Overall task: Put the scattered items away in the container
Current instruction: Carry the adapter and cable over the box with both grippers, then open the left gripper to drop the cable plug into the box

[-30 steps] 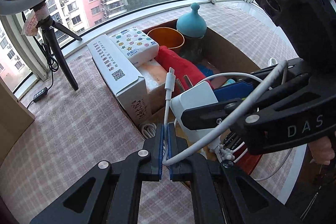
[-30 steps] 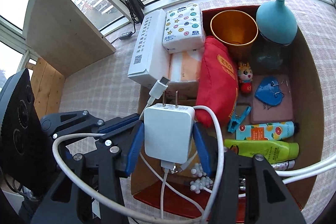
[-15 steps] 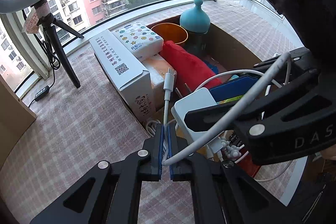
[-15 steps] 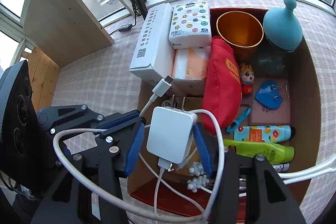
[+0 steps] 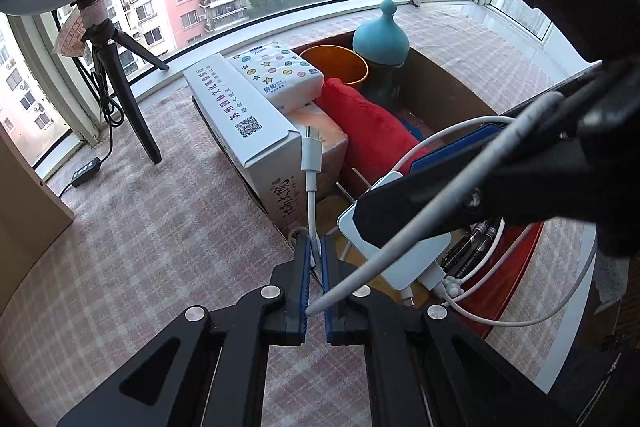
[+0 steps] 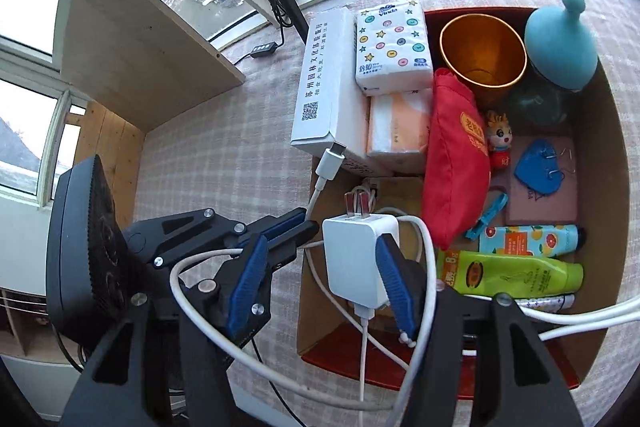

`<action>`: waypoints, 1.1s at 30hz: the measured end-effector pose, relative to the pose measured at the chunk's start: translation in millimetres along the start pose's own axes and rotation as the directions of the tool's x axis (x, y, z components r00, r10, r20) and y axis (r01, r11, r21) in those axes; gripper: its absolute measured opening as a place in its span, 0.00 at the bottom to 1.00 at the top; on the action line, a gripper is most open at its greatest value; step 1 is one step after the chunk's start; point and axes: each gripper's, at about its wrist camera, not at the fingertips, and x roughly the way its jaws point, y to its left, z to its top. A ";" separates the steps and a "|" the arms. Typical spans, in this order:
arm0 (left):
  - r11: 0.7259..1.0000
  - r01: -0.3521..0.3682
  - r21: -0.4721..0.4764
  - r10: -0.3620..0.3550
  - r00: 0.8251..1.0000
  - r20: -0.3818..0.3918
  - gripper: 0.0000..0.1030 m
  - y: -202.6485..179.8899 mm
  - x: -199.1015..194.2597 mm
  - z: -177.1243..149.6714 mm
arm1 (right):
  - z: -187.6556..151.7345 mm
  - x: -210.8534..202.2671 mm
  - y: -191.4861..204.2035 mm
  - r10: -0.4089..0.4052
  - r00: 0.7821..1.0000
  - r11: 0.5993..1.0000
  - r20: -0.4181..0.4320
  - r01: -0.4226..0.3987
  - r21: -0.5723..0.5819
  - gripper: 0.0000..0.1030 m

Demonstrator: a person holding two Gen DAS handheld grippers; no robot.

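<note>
outside, apartment blocks are showing through a curved bay window, and a pink checked cloth (image 5: pixel 132 227) is covering the sill-side surface where a black tripod (image 5: pixel 128 107) is standing beside a wooden panel (image 6: pixel 132 47).

on the cloth one cardboard container (image 6: pixel 608 155) is sitting, and inside it i am counting one long white box (image 6: pixel 320 91), two tissue packs (image 6: pixel 394 47), one orange cup (image 6: pixel 482 53), one teal-topped bottle (image 6: pixel 560 47), one red pouch (image 6: pixel 452 163), one small doll (image 6: pixel 498 143), one blue clip (image 6: pixel 488 217) and two printed tubes (image 6: pixel 528 239) lying side by side, plus some dark pens (image 5: pixel 472 247) at the near end.

the left gripper (image 5: pixel 315 259) is pinching the white cable (image 5: pixel 310 203) tight between its blue pads, the usb plug sticking up just in front of the white box. the right gripper (image 6: pixel 324 263) is opening its jaws around the white charger (image 6: pixel 352 259); the right pad is touching the charger's side while the left pad is standing clear of it. the charger is sitting over the container's near left corner, prongs pointing toward the boxes, cable looping around both grippers.

compared with a second ago, the right jaws are standing wider, a gap has appeared on the charger's left side, and the charger is sitting lower in the container. the left gripper's hold on the cable is looking unchanged.
</note>
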 end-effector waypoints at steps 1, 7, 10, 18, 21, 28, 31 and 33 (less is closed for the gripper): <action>1.000 -0.002 0.004 0.002 1.000 0.000 0.05 -0.9 0.3 0.1 | 0.2 0.5 -1.5 0.007 1.000 1.000 -0.006 -0.007 0.011 0.54; 1.000 -0.004 0.003 0.004 1.000 -0.001 0.03 -0.7 4.0 1.7 | -8.1 2.3 3.4 -0.026 0.999 1.000 -0.035 0.025 -0.017 0.54; 1.000 -0.003 -0.003 0.003 1.000 0.002 0.03 1.0 3.2 2.6 | -10.5 -1.3 2.2 -0.025 0.999 1.000 -0.031 0.024 -0.019 0.54; 1.000 -0.001 -0.004 0.001 1.000 0.000 0.03 3.1 2.7 3.6 | -13.8 -16.0 0.4 -0.046 0.998 0.996 -0.040 0.043 -0.073 0.54; 1.000 -0.002 0.004 0.002 1.000 -0.008 0.03 0.8 4.5 3.2 | -18.0 -23.3 -1.8 -0.046 0.998 0.996 -0.037 0.042 -0.083 0.54; 1.000 0.003 0.013 -0.003 1.000 -0.021 0.07 -3.2 3.9 5.0 | -19.4 -26.0 -0.2 0.008 0.999 0.997 -0.032 -0.010 -0.071 0.54; 1.000 0.011 0.017 -0.011 1.000 -0.030 0.08 -3.6 0.5 4.0 | -21.0 -28.4 2.2 -0.028 0.999 0.994 -0.039 0.024 -0.103 0.54; 1.000 0.021 0.019 -0.020 0.999 -0.033 0.08 -3.3 -1.8 3.5 | -23.8 -26.7 1.8 -0.067 0.996 0.990 -0.060 0.059 -0.129 0.54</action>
